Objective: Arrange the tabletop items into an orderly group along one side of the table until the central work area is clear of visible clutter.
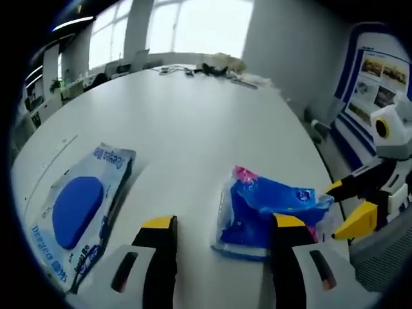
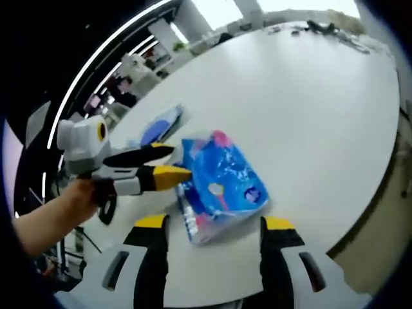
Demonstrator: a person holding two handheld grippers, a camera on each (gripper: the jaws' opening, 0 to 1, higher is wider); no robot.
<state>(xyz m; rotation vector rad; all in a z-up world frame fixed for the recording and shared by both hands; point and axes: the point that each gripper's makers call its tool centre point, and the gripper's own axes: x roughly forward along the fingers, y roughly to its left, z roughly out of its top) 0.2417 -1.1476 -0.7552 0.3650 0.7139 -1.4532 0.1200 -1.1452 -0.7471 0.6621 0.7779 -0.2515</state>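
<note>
We've both grippers w/ jaws spread: left gripper (image 1: 222,235) and right gripper (image 2: 211,235) flank the blue crinkled pack (image 2: 219,187), probably to grab it. Wipes pack (image 1: 80,209) lies left of it.

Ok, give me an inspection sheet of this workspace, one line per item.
Surface: white table, mostly bare in the middle.
Job's things: wet-wipes pack with a blue oval lid, lying flat; crumpled blue plastic bag beside it, apart.
Clutter: small dark and pale items at the far end, too small to identify.
Grippers: left gripper open, above the table; right gripper open, near the bag.
Cables: possibly among the far items, cannot tell.
Surroundings: windows, wall poster.
</note>
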